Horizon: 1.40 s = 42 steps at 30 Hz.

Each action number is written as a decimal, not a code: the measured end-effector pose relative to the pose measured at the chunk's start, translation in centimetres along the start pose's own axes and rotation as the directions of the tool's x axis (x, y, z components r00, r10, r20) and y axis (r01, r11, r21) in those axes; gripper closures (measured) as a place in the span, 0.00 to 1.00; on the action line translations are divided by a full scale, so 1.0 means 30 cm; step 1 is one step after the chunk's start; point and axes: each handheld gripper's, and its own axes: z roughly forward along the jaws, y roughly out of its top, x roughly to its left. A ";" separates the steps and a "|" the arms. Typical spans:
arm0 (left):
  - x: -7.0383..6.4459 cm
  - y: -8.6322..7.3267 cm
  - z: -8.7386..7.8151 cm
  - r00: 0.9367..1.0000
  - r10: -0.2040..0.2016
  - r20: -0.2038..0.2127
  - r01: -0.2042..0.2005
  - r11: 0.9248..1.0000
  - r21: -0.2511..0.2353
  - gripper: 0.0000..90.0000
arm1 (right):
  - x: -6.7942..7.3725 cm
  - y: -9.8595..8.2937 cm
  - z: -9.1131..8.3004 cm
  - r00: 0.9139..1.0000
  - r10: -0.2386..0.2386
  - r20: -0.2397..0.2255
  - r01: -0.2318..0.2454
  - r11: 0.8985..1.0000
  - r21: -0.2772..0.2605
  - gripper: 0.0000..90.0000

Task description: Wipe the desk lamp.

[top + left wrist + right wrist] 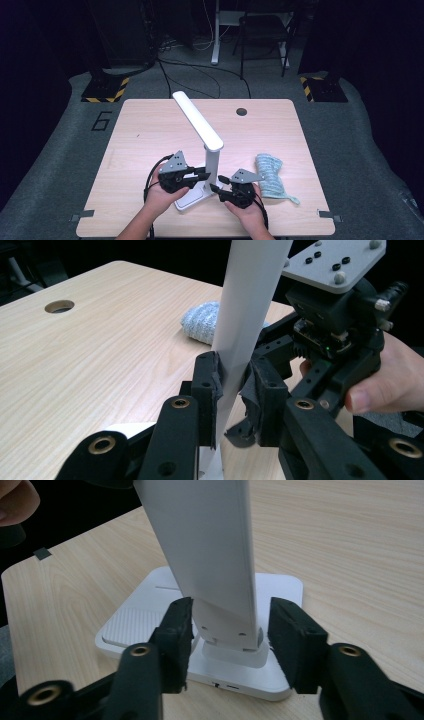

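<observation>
white plastic lamp (202,150) stands near the 6 o'clock edge of the worktop (150,130), upright on its flat base (140,615), head tilted up and away toward 11 o'clock. both grippers are at its post, so my guess is the job is folding or adjusting it, and it looks barely started: the arm isn't folded down yet and the base sits flat.

left gripper (235,390) comes in from 9 o'clock, and its fingers (207,385) are closed up tight on the thin edges of the post, pads pressing both sides. so that one has a real hold.

right gripper (230,630) comes from 4 o'clock. its fingers (292,640) are about half open, straddling the bottom of the post by the hinge, with a clear gap on the right side. the left one looks near touching, can't quite tell. not gripping yet, i'd say.

what's left: closing the right one, then whatever the move on the arm is.

containers: none on the worktop. just a rolled pale blue cloth (270,175) lying at 3 o'clock of the lamp, just beside the right hand (247,210), untouched.
</observation>
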 end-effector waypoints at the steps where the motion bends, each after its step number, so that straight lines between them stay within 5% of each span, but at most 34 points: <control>1: -0.002 -0.001 0.003 1.000 -0.006 -0.007 0.006 1.000 -0.009 0.84 | 0.005 0.002 0.002 1.000 0.000 0.009 0.000 1.000 0.001 0.53; 8: -0.005 -0.002 0.006 1.000 -0.013 -0.008 0.013 1.000 -0.017 0.83 | 0.026 0.025 0.026 0.998 -0.039 0.048 0.039 0.999 -0.007 0.47; 12: -0.003 -0.003 0.003 1.000 -0.013 -0.004 0.013 1.000 -0.006 0.79 | 0.018 0.024 0.024 0.998 -0.053 0.032 0.054 0.999 -0.010 0.54; 23: 0.023 -0.019 -0.016 0.998 -0.051 -0.037 0.050 0.998 -0.029 0.63 | -0.054 0.022 -0.028 0.992 0.046 0.115 -0.042 0.999 -0.032 0.53; 30: 0.041 -0.046 -0.021 0.992 -0.106 -0.070 0.104 0.994 -0.027 0.49 | -0.054 0.051 -0.022 0.993 0.022 0.113 -0.016 0.999 -0.048 0.56; 35: 0.057 -0.069 -0.032 0.989 -0.104 -0.102 0.102 0.995 -0.025 0.43 | -0.080 0.069 -0.009 0.995 -0.005 0.095 0.008 1.000 -0.030 0.57; 42: 0.072 -0.125 -0.017 0.983 -0.126 -0.135 0.127 0.992 -0.005 0.40 | -0.123 0.082 0.015 0.997 0.027 0.068 -0.025 0.999 -0.039 0.57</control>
